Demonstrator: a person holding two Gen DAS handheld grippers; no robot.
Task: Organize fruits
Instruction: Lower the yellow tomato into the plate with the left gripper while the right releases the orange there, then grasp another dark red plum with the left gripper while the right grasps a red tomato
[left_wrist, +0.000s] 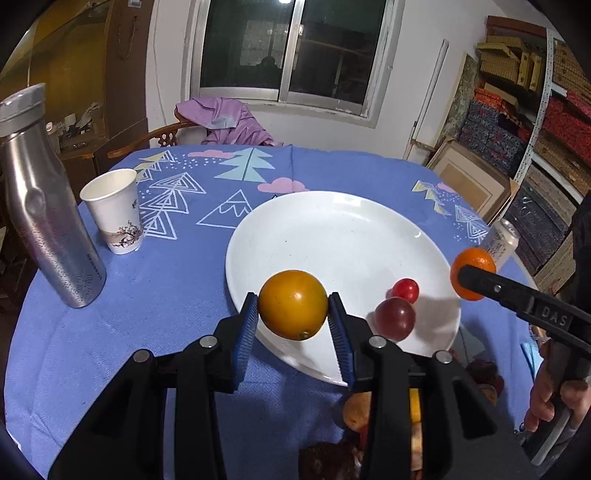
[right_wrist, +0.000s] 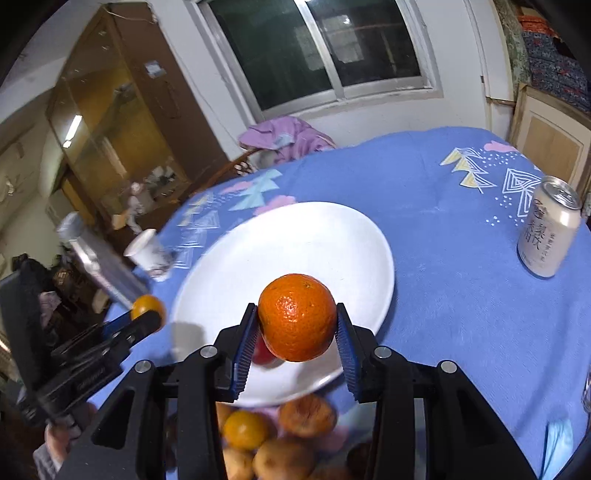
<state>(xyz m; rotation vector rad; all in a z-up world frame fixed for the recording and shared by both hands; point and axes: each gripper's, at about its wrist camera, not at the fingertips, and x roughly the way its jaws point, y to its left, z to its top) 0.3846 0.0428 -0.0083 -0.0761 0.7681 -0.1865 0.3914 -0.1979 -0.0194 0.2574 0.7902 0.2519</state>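
The left gripper (left_wrist: 292, 314) is clamping a yellow-orange fruit (left_wrist: 293, 303), the right gripper (right_wrist: 297, 325) an orange (right_wrist: 297, 316); both should be lowering gently onto the white plate (left_wrist: 332, 221).

Left wrist: we look along our fingers, angled down, close over the near rim of the white plate (left_wrist: 332, 210), facing the window (left_wrist: 284, 51). Right wrist: same downward tilt, rolled, equally close, from the plate's right. Both share plate, blue tablecloth (left_wrist: 147, 295), window, paper cup (left_wrist: 114, 210), and each other's gripper.
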